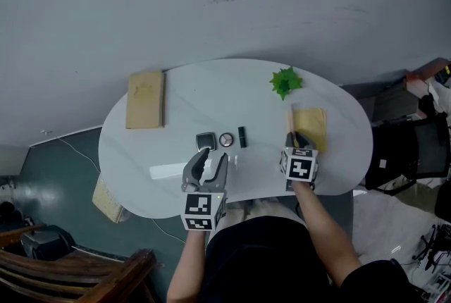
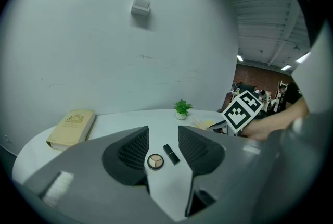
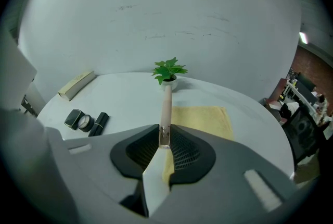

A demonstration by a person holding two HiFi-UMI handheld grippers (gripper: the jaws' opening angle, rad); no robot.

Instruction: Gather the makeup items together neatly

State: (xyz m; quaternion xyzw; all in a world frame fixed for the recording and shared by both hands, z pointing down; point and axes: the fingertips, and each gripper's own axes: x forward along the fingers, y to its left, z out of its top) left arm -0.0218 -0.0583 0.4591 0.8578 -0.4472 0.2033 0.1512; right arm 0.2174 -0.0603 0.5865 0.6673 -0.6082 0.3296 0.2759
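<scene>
Right tool (image 3: 164, 137) clenched on the pink stick (image 3: 166, 106) by its end, above the yellow cloth (image 1: 313, 127): it could pivot or slip out in transit. Left tool (image 2: 163, 138) released, empty; round compact (image 1: 225, 139) and lipstick (image 1: 242, 137) lie left of the cloth.

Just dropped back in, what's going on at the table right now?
A person works at the white table with a gripper in each hand. The right gripper is shut on a slim pinkish stick, perhaps a makeup brush or pencil, above the yellow cloth. The left gripper is open and empty, pointing at a row of three items: square compact, round compact and lipstick tube. The stick has not yet joined them.
</scene>
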